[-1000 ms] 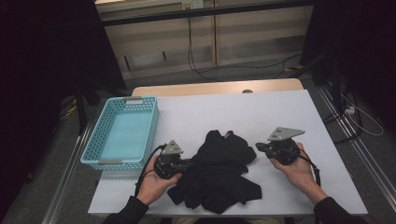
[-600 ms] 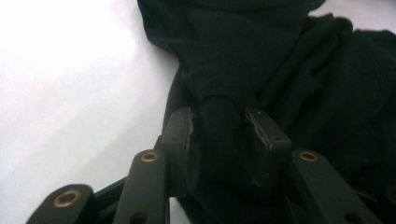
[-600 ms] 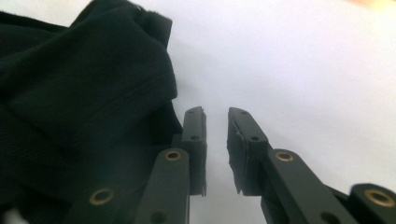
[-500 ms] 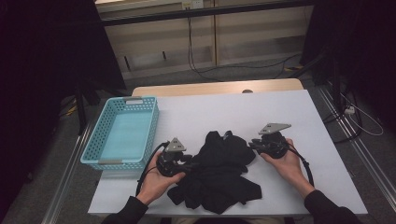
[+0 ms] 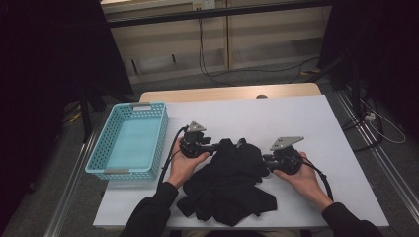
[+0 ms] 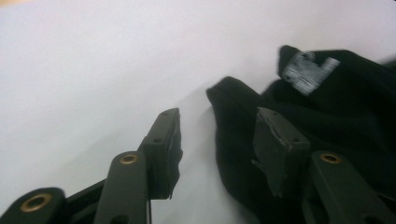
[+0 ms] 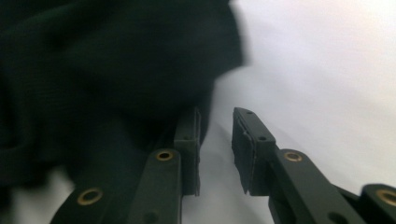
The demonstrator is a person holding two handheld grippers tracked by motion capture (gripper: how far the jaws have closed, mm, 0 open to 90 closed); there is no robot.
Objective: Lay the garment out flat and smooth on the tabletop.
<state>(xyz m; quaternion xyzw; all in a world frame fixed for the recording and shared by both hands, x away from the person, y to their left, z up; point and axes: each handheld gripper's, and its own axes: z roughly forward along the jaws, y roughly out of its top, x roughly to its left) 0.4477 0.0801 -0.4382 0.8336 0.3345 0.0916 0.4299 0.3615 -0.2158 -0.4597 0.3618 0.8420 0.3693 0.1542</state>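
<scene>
**Two hand-held grippers at a black garment on the worktop**

High view, left to right. A blue basket (image 5: 129, 140) sits at the left edge of the white worktop (image 5: 276, 118), in the left middle of the frame. Just right of it, the left hand (image 5: 182, 165) holds the left hand-held gripper (image 5: 216, 146), which points toward the right of the frame and meets the upper left edge of the garment (image 5: 230, 185). A cable (image 5: 167, 158) trails from this gripper down past the basket. The garment, a crumpled black heap, lies in the lower centre of the frame, between the two hands and near the front edge of the worktop. At its upper right edge is the right hand-held gripper (image 5: 264, 160), pointing toward the left of the frame and held by the right hand (image 5: 301, 173). A grey plate (image 5: 285, 142) sits on top of it.

Left gripper view. The jaws of the left hand-held gripper (image 6: 217, 140) stand apart. The left jaw is over bare worktop (image 6: 93, 70). The right jaw lies against the garment (image 6: 336, 121), and a fold of cloth sits in the gap between them. A white label (image 6: 308, 70) shows on the cloth at upper right.

Right gripper view. The jaws of the right hand-held gripper (image 7: 215, 140) stand apart with a narrow gap. The left jaw is at the edge of the garment (image 7: 116, 60), which covers the upper left of the frame. The right jaw is over bare worktop (image 7: 327, 70). The gap itself shows worktop, not cloth.
</scene>
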